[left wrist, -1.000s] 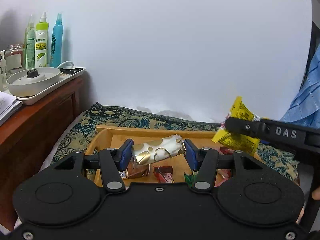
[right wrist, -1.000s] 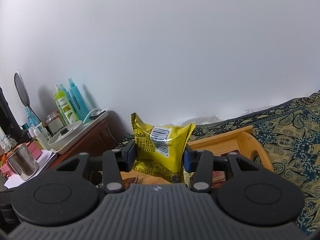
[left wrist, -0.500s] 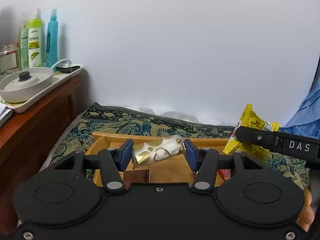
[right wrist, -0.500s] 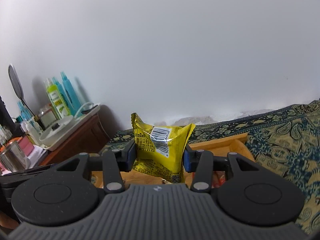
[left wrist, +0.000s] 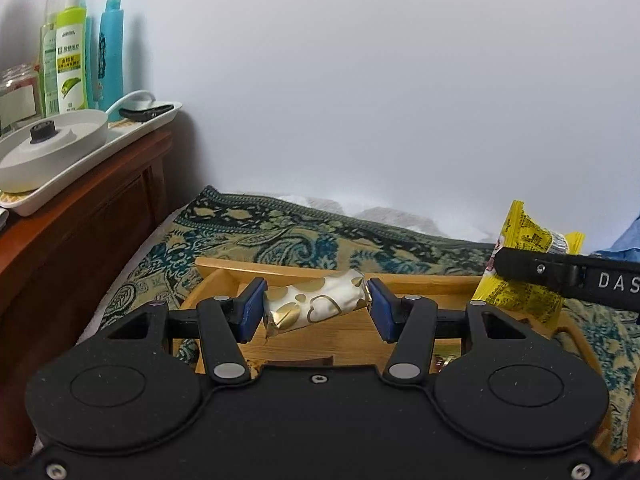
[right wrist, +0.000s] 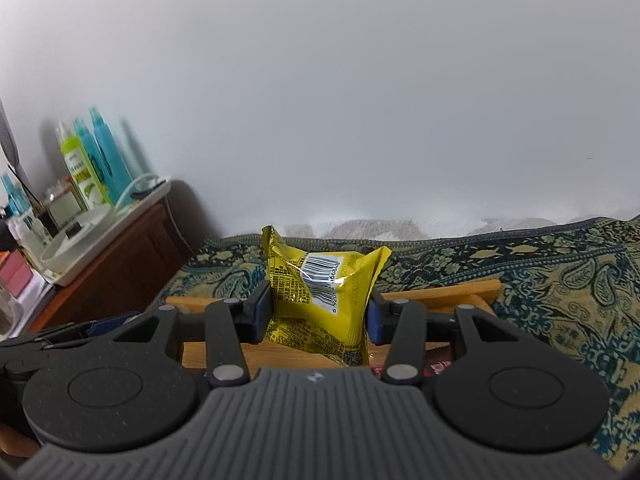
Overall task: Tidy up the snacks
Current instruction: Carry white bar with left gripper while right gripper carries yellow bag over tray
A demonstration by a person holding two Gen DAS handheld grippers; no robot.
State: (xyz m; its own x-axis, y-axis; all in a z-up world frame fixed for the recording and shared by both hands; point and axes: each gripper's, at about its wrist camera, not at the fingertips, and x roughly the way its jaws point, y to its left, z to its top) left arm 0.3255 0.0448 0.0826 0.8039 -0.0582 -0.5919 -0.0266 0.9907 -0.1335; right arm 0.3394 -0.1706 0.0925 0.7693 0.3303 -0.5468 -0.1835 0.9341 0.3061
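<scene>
My left gripper point(left wrist: 316, 308) is shut on a white snack bar with gold hearts point(left wrist: 316, 306), held crosswise above the wooden tray point(left wrist: 304, 270). My right gripper point(right wrist: 318, 312) is shut on a yellow snack packet point(right wrist: 320, 300) with a barcode, upright over the same wooden tray point(right wrist: 460, 292). In the left wrist view the right gripper's black finger crosses the yellow packet point(left wrist: 520, 236) at the far right. A few small wrapped snacks point(right wrist: 436, 366) lie in the tray, mostly hidden behind the grippers.
The tray rests on a patterned green and gold cloth point(left wrist: 280, 232) by a white wall. A wooden cabinet point(left wrist: 80, 216) at the left carries a white tray with a round dish point(left wrist: 52, 148) and spray bottles point(left wrist: 72, 56). Blue fabric point(left wrist: 626, 240) shows at the right edge.
Both grippers moved forward over the tray with their snacks still held. The cabinet and bottles slid left and grew larger; the tray's loose snacks dropped behind the gripper bodies.
</scene>
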